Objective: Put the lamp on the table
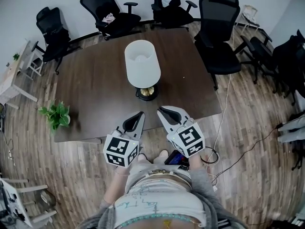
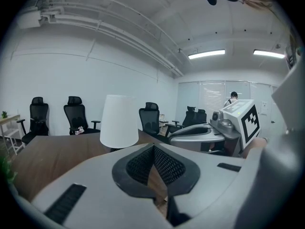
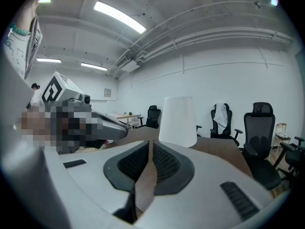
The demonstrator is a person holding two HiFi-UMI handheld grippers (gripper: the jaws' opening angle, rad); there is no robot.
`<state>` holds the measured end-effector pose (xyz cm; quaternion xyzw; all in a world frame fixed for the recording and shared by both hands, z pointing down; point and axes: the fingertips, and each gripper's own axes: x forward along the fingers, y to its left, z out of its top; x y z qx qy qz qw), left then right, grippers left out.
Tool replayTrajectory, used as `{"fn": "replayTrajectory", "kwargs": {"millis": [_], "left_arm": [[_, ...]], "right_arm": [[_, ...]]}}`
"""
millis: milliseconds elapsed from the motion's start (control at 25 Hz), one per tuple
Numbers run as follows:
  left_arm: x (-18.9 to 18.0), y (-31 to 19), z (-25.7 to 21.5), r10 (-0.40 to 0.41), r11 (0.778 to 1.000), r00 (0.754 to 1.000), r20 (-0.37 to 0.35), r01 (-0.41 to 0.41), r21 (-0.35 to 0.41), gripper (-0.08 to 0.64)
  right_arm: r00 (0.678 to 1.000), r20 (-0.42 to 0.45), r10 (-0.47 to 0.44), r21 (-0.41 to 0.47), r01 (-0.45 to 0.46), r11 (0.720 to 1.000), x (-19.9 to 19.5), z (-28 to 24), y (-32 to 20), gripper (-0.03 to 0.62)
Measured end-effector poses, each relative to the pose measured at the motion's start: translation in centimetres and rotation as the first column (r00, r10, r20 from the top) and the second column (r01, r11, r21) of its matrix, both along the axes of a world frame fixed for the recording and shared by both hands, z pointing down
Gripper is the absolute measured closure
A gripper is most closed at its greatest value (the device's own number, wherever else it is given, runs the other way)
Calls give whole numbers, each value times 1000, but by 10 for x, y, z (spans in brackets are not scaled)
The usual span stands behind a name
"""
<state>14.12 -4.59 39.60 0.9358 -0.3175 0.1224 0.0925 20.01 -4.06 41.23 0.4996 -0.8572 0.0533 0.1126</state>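
Wood table (image 1: 90, 80): dark top, bare but for one thing; landmark for every place below
Lamp (image 1: 142, 63): standing upright on the table, about mid-width, somewhat nearer the near edge than the far one; white shade over a black and gold base; touched by nothing
Left gripper (image 1: 141, 114): clenched on nothing, with pads together; tips just over the table's near edge, pointed toward the lamp and apart from it
Right gripper (image 1: 161, 111): likewise clenched and empty; tips over the same near edge, just beside the left gripper
Done: the placing itself, by the look of it, with the lamp on the table and free of both grippers
Left: judged little or nothing; at most a pull-back from the table
Chairs (image 1: 217, 27): ranged round the table's far and right sides, clear of the lamp
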Motion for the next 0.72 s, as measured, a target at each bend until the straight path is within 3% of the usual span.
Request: {"fn": "replayTrajectory", "kwargs": {"millis": [720], "left_arm": [[2,-2,15,27,999,1000,14,-26,-37,549]], "right_arm": [[1000,-19,-17,-44,16,999,-10,11,1,554]]}}
